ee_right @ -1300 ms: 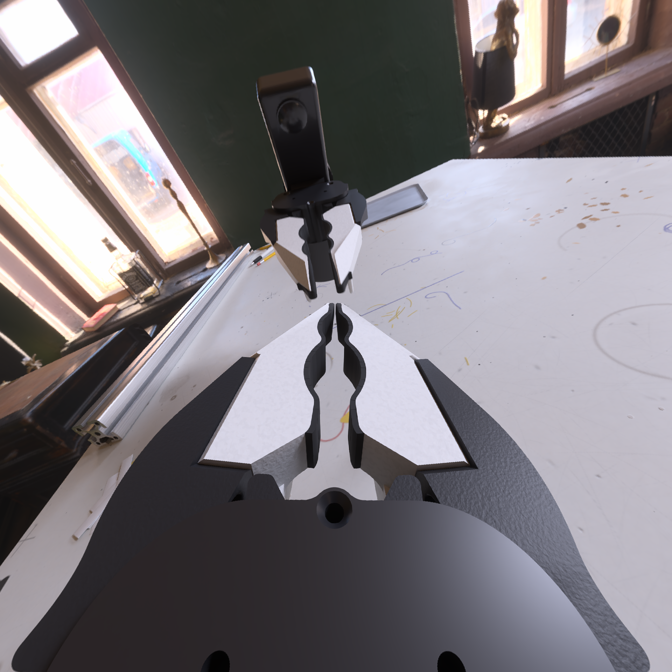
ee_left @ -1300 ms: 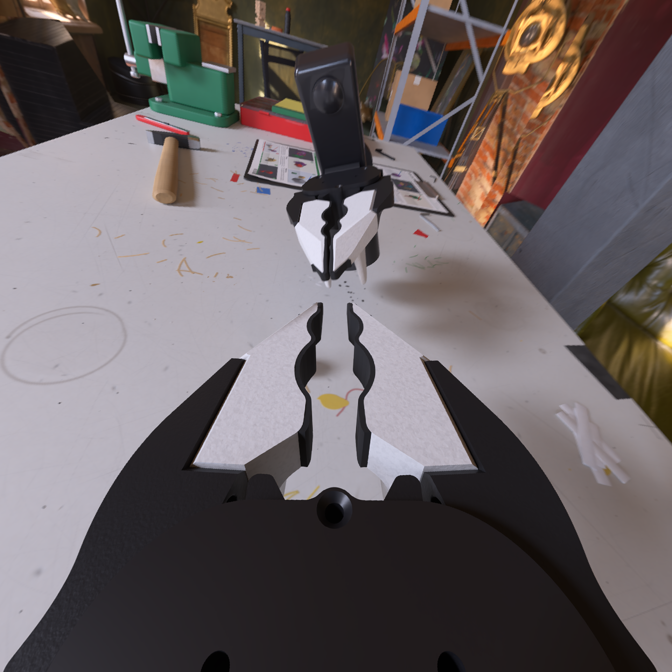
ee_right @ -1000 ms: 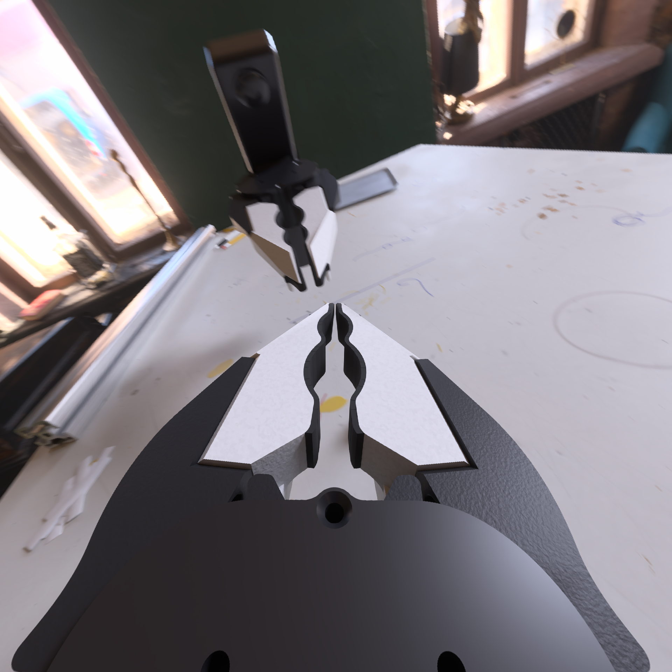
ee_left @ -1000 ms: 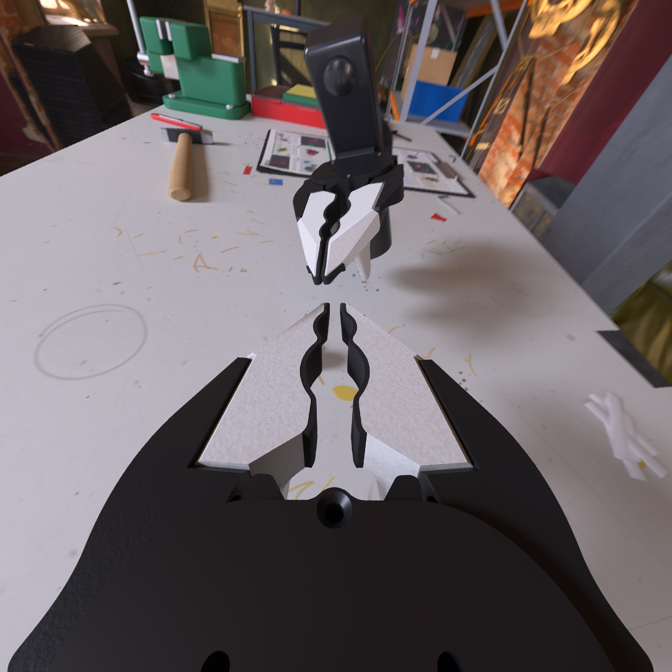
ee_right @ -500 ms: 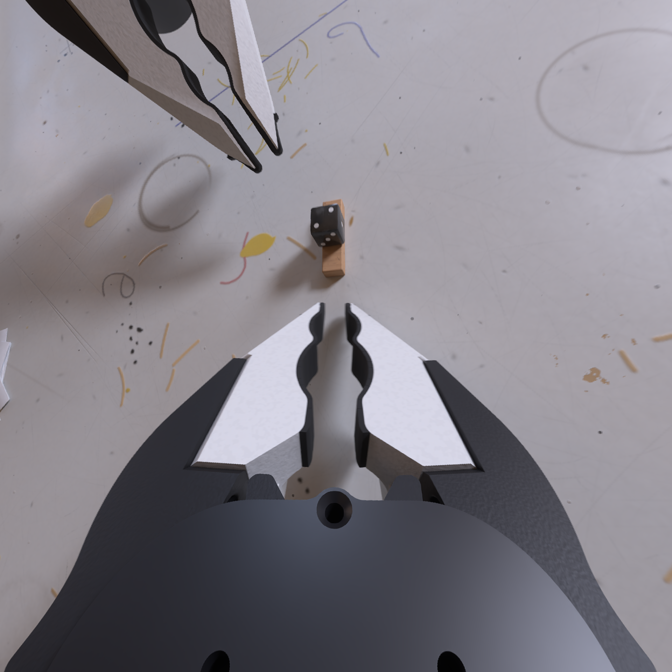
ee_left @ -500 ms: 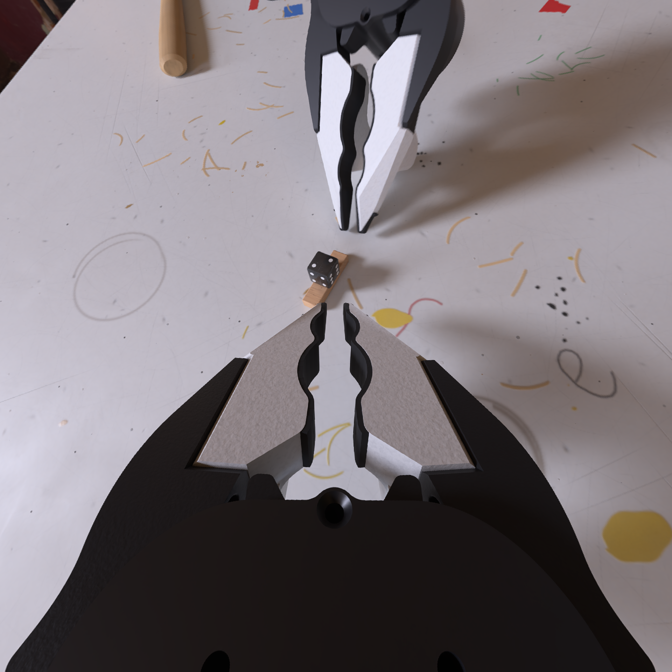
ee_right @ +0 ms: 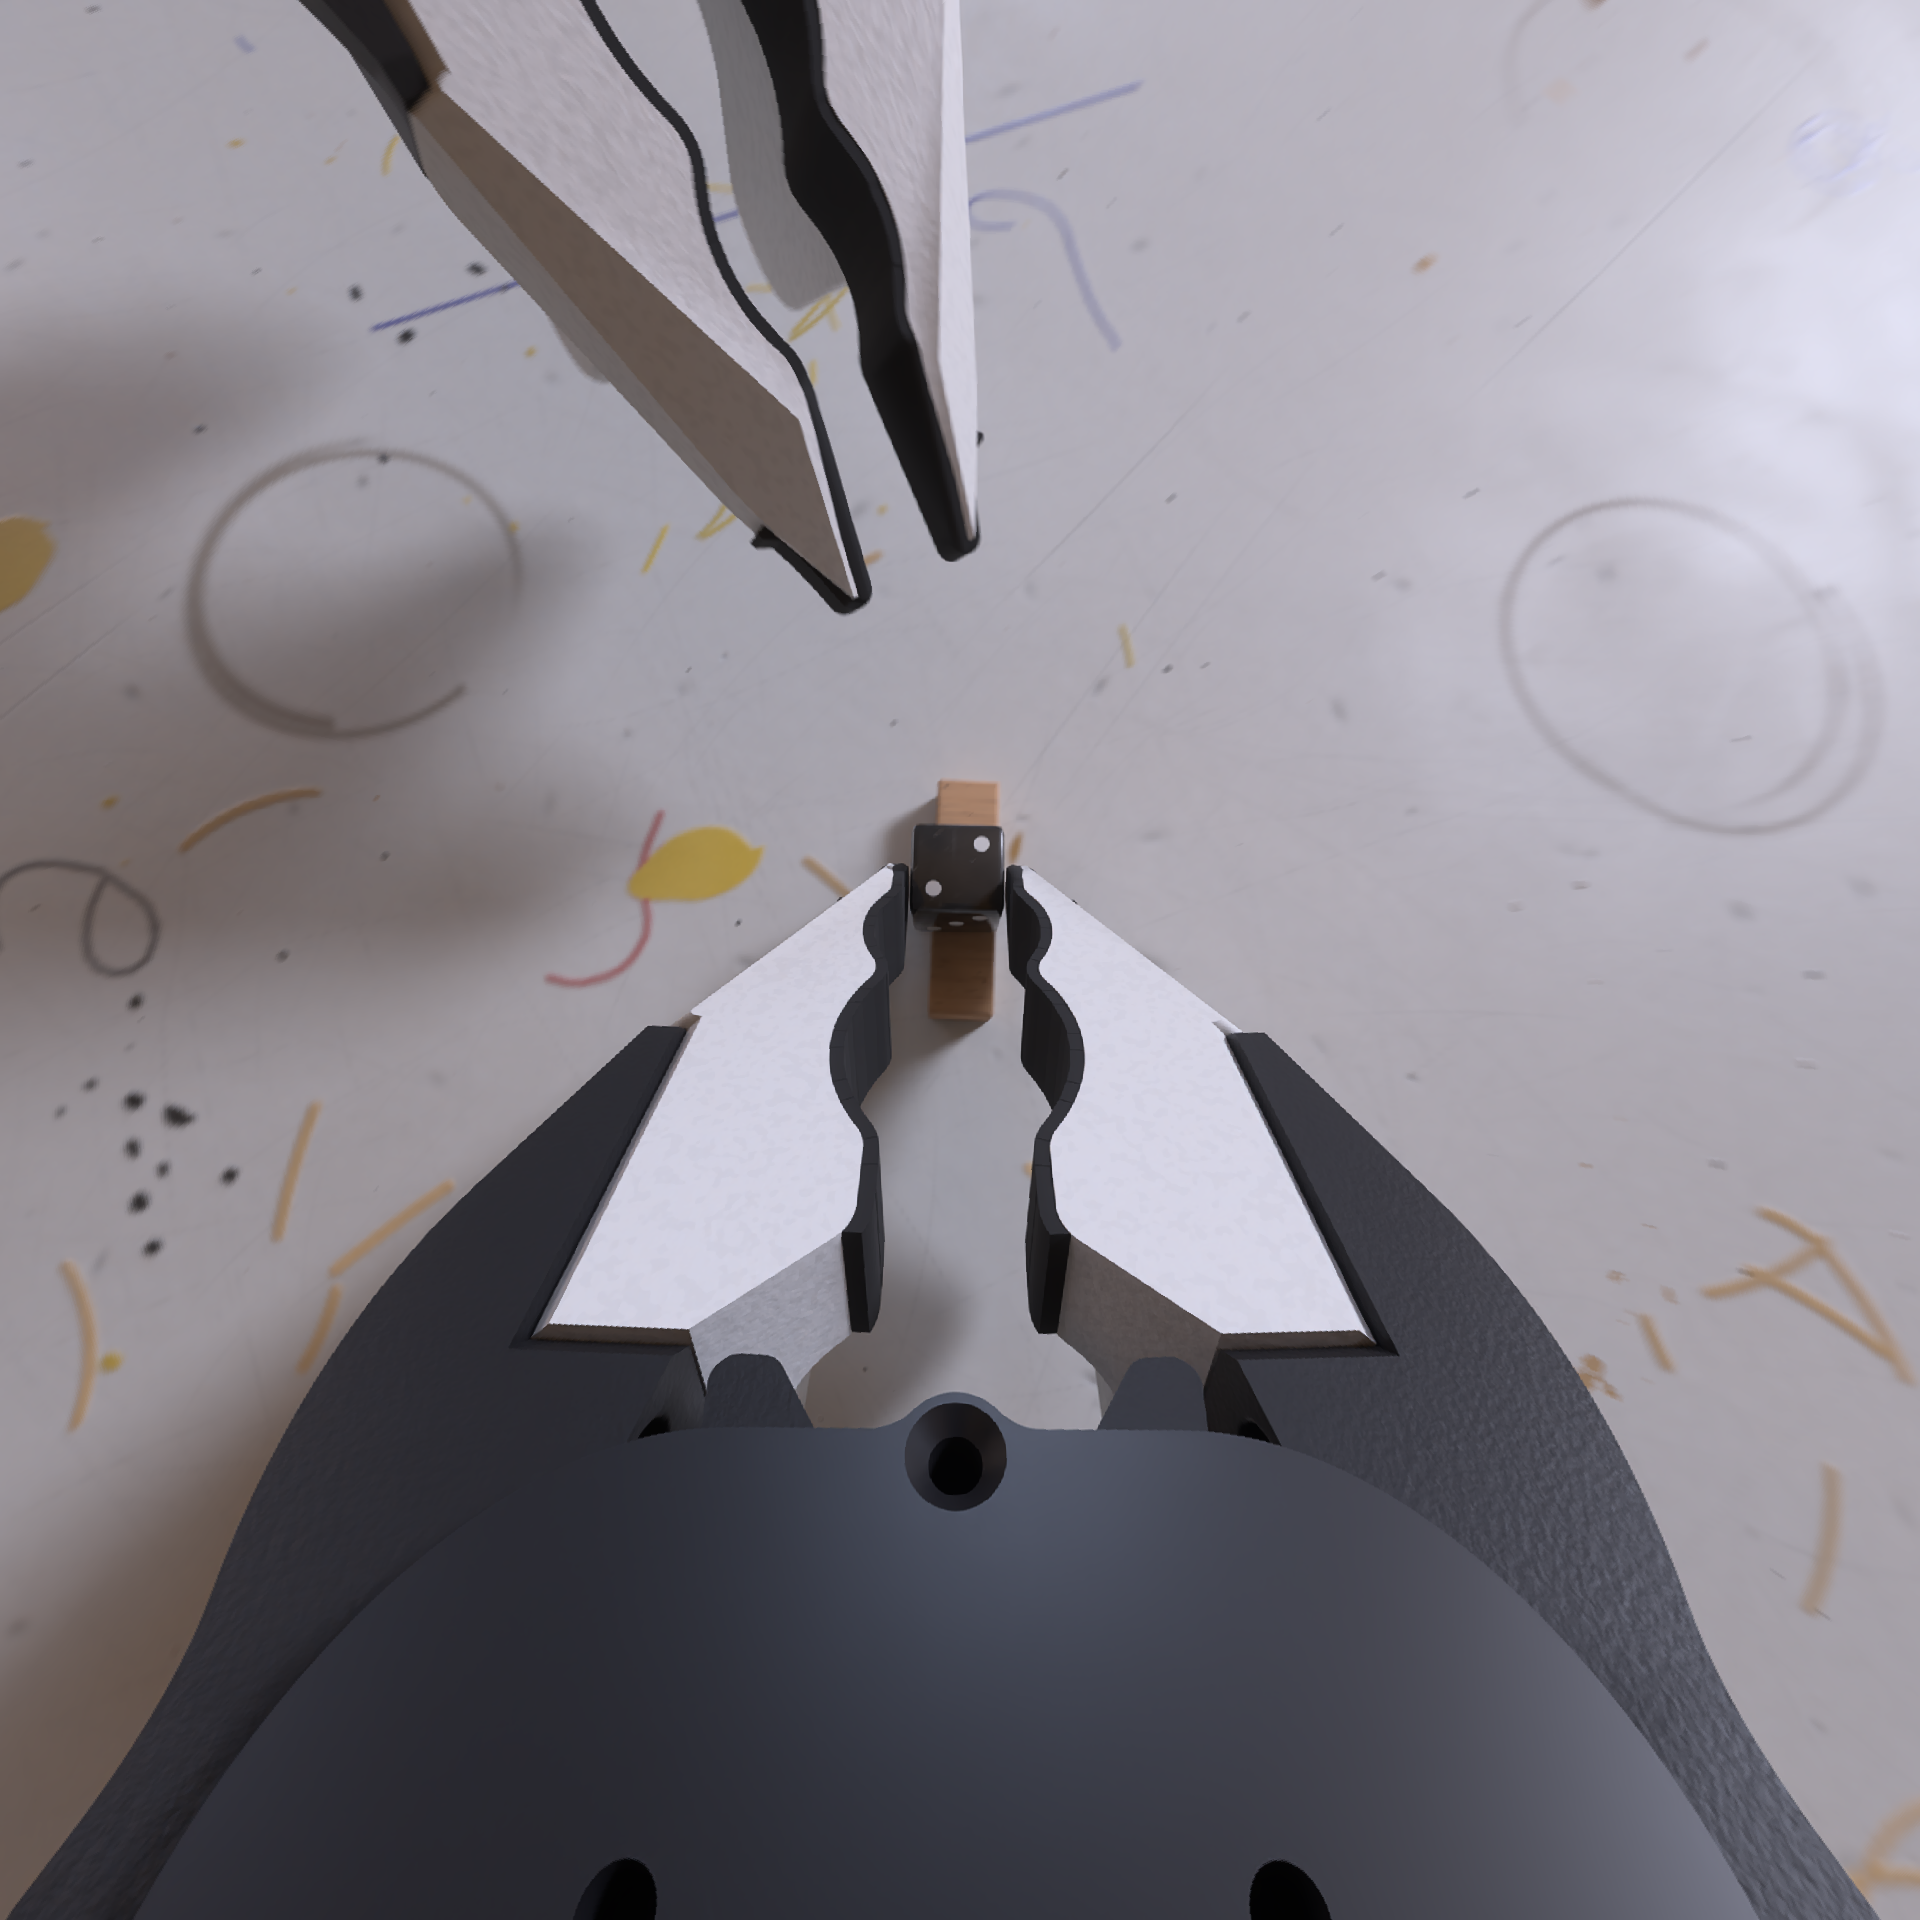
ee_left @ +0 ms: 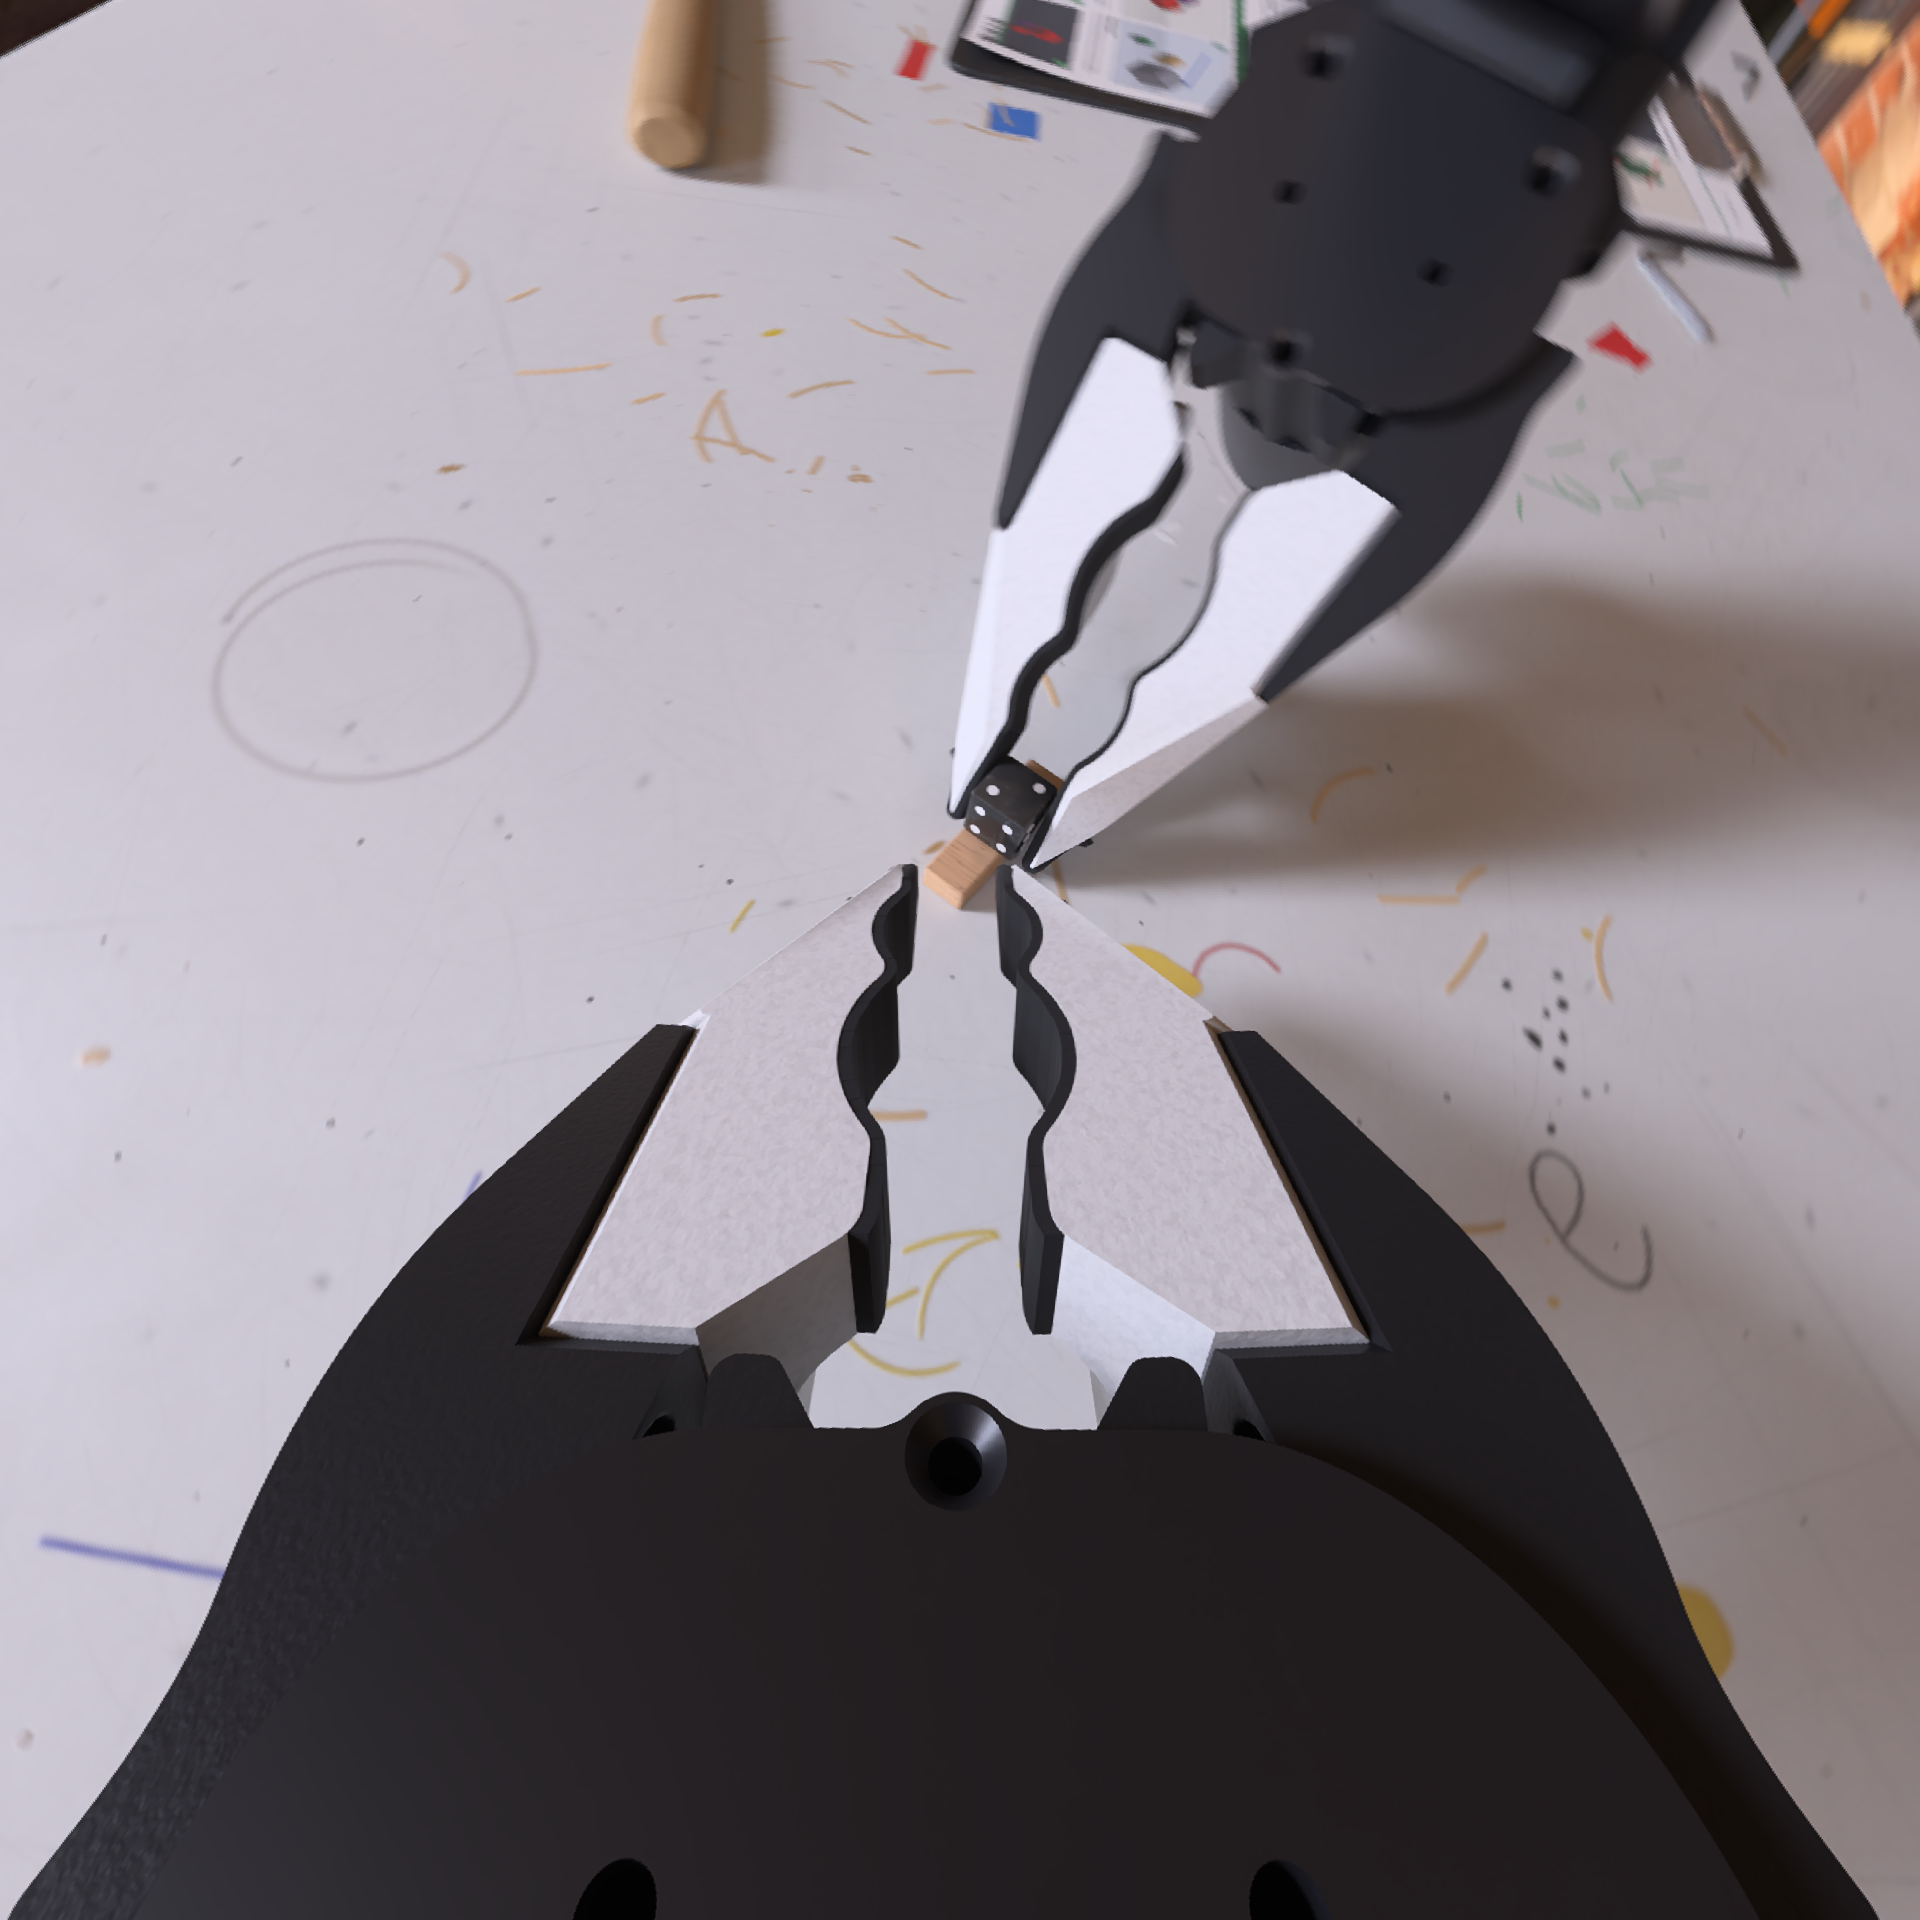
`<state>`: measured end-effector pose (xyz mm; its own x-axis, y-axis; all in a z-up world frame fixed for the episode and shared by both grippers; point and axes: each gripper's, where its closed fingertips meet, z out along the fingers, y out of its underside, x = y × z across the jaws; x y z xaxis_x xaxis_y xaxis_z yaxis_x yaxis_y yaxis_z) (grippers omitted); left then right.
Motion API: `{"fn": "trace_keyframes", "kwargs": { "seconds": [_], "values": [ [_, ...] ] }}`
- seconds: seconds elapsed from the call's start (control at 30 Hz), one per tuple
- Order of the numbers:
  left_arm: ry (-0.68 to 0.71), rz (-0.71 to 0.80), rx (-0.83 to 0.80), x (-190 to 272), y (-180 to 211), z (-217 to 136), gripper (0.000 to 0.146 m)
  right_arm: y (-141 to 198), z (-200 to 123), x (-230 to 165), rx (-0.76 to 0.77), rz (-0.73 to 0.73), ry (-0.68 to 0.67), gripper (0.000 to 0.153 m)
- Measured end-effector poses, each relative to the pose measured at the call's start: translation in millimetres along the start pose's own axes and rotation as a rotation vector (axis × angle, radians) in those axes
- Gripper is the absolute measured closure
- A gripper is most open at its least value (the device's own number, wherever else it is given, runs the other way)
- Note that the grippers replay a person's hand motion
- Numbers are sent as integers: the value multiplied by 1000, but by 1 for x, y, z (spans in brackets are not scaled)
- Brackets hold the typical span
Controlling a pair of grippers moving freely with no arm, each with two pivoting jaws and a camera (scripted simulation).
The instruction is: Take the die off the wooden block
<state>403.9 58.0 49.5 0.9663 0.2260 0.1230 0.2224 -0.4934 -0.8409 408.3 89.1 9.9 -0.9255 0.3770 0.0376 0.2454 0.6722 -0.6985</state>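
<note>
Small black white-pipped die (ee_right: 957, 878) sits on the thin pale wooden block (ee_right: 962, 982), on the scribbled white table (ee_right: 1455, 935). My right gripper (ee_right: 954, 883) brackets it, jaws narrow, not visibly clamped. Left gripper (ee_left: 954, 883) narrow, empty, near the block's end. Close squarely, lift straight; block may drag.
</note>
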Motion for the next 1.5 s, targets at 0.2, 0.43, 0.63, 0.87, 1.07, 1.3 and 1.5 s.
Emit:
{"fn": "trace_keyframes", "kwargs": {
  "seconds": [0.2, 0.43, 0.63, 0.87, 1.07, 1.3, 1.5],
  "values": [
    [131, -328, 146, -3, -21, -7, 106, -53, -34, 13, 225, -270, 423, 136],
    [278, -421, 201, 11, -32, -14, 121, -65, -36, 7, 188, -581, 652, 136],
    [312, -453, 195, 10, -29, -15, 130, -68, -37, 4, 155, -706, 729, 136],
    [342, -415, 187, 14, -29, -19, 135, -72, -40, -1, 149, -827, 812, 136],
    [310, -379, 289, 8, -46, -28, 122, -77, -48, 6, 261, -631, 743, 136],
    [285, -307, 358, 5, -56, -37, 111, -88, -60, 4, 566, -47, 315, 136],
    [390, -350, 399, 21, -62, -34, 112, -93, -69, 1, 662, 71, 194, 136]
  ]
}}
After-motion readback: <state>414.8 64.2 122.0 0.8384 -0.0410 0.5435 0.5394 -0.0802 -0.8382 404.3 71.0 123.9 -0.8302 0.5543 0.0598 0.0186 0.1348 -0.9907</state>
